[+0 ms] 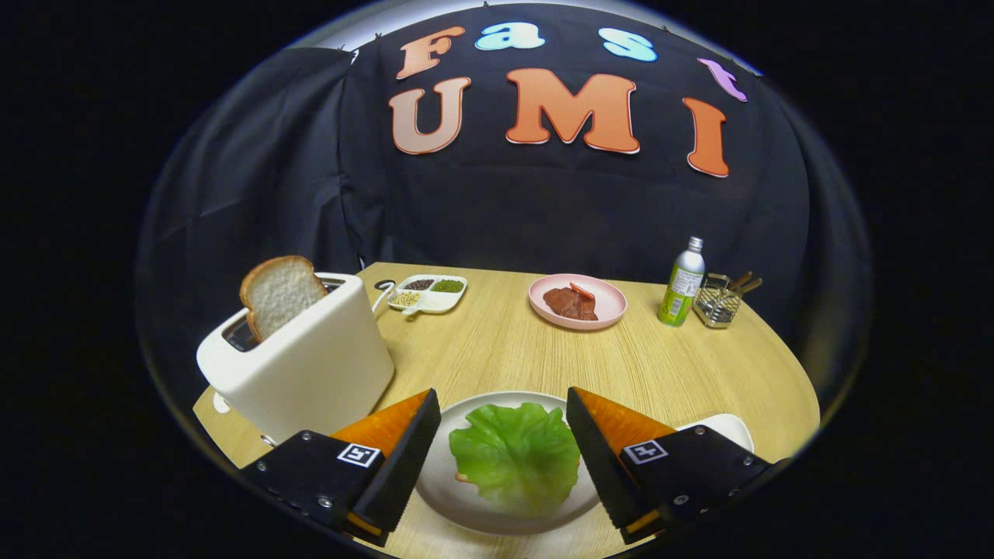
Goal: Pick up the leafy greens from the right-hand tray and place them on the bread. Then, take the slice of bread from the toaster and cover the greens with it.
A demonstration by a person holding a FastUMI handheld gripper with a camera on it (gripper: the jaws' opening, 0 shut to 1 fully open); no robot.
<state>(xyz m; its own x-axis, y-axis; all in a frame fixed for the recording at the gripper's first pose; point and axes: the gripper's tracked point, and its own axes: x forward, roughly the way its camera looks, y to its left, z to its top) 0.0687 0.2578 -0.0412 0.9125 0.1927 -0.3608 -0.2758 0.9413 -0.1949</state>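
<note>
The tongs [503,431] are standing wide open, their two fingers [404,442] spread well apart with a broad gap between them. Both fingers are pointing forward and slightly inward, tapering to narrow tips. Nothing is being pinched; neither finger is pressing on anything.

The fingers [503,431] stand spread apart with nothing between them, so the leafy greens [516,458] on the white plate [443,489] lie open from above. To the left, close by, the toaster [299,365] blocks the way, its bread slice [279,293] sticking up. The mid tabletop [497,357] is bare wood up to the far sectioned dish [431,295], pink plate [598,314], bottle [682,283] and wire basket [718,304].
</note>
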